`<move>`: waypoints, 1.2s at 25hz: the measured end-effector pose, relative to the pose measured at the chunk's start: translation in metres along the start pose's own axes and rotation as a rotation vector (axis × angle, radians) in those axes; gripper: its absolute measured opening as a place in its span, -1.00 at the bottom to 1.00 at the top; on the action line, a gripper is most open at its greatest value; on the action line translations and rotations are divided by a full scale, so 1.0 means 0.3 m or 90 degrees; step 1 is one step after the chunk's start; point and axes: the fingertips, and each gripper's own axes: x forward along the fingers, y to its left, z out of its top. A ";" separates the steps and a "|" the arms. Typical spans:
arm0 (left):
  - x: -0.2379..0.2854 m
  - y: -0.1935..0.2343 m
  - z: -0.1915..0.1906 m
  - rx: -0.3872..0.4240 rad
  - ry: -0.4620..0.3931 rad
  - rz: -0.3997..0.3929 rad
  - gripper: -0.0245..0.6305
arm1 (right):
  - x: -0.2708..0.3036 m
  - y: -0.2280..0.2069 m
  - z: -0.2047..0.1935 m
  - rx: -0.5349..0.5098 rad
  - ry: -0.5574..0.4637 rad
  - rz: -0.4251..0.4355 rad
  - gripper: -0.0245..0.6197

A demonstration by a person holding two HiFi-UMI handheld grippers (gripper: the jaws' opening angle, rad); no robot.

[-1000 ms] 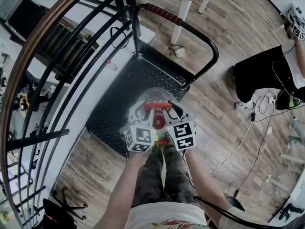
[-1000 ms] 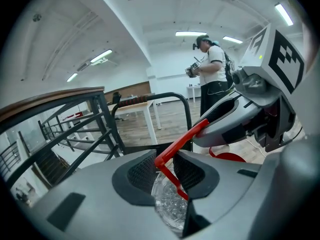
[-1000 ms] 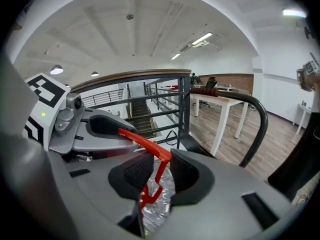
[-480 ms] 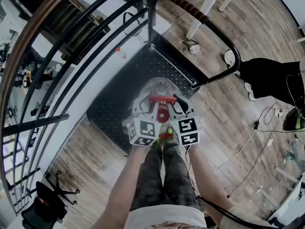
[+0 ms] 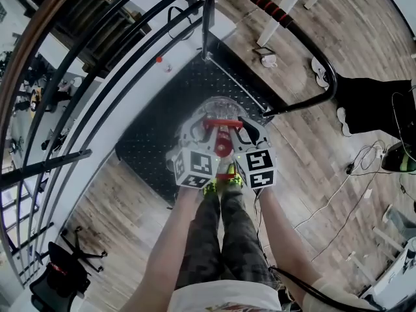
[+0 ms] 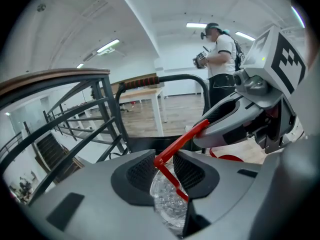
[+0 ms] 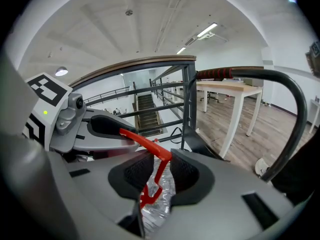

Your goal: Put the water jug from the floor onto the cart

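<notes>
Left gripper point(image 5: 199, 129): jaws partly closed, clamping the left end of the red carry handle point(image 5: 221, 123).
Right gripper point(image 5: 245, 130): pinching the handle's right end the same way.
Water jug point(image 5: 221, 107): hanging over the near part of the cart deck point(image 5: 156, 129); whether it is touching is unclear.
Doing it well: probably lowering both ends evenly and letting go only once the jug is seated.

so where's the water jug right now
The water jug is mid head view over the cart deck, its red handle gripped by the left gripper and right gripper.
</notes>
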 end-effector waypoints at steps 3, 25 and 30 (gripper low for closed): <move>0.030 0.017 0.005 -0.005 -0.002 -0.001 -0.59 | 0.029 -0.020 0.009 -0.007 -0.006 0.002 -0.60; 0.105 0.072 -0.012 -0.051 -0.007 0.001 -0.58 | 0.141 -0.133 0.052 0.058 -0.041 -0.003 -0.44; 0.127 0.085 -0.007 -0.049 -0.005 0.002 -0.58 | 0.151 -0.175 0.049 0.137 -0.060 -0.001 -0.25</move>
